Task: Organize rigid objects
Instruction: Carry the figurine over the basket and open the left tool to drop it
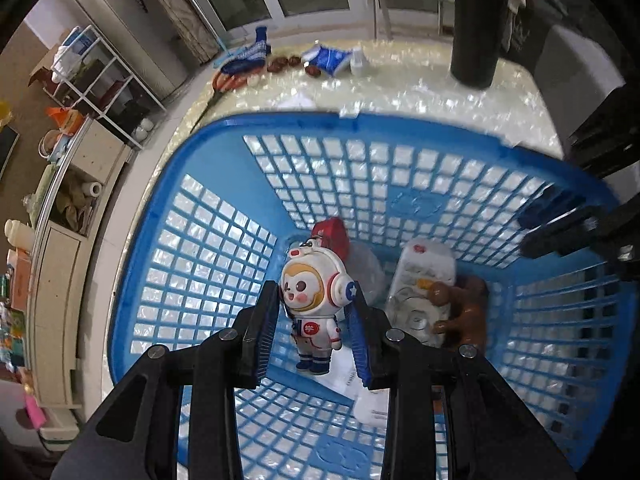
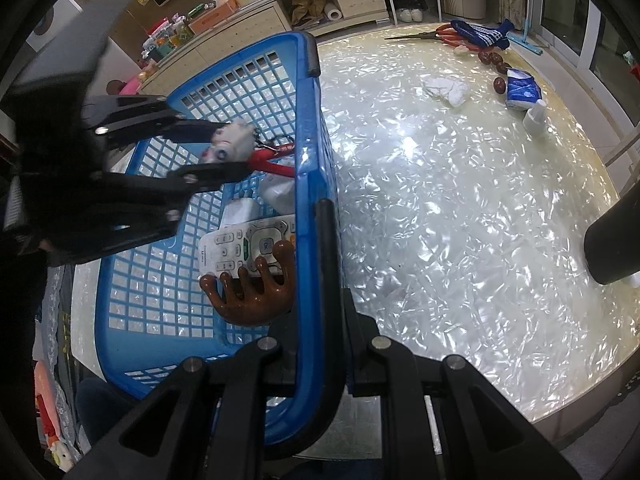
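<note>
My left gripper (image 1: 316,320) has its two fingers apart on either side of an astronaut monkey figurine (image 1: 316,300); the pads sit just beside its helmet, and I cannot tell whether they are touching it or not. The figurine hangs upright inside the blue plastic basket (image 1: 200,240), above the mesh floor. Just behind its head I see a red strap (image 1: 330,232) attached at the top. To the right of the claw, on the basket floor, lies a white remote control (image 1: 424,280), and a brown wooden comb (image 1: 460,308) with thick teeth rests partly on top of it. A white crumpled wrapper (image 1: 368,268) sits between the figurine and the remote.

My right gripper (image 2: 320,264) is clamped on the basket's near rim (image 2: 316,320), one finger inside the wall and the other outside. From here the comb (image 2: 248,300) and remote (image 2: 248,248) lie just left of my fingers, inside the basket, with the left gripper (image 2: 224,148) and the figurine (image 2: 232,140) farther left.

Beyond the basket, the pearly table (image 2: 460,200) carries a crumpled tissue (image 2: 446,90), a blue packet (image 2: 522,92), a small white bottle (image 2: 536,118), some dark red dates (image 2: 494,60), scissors with red handles (image 2: 432,34) and a blue knitted sock (image 2: 484,32). A dark cylinder (image 2: 616,240) stands far right.
</note>
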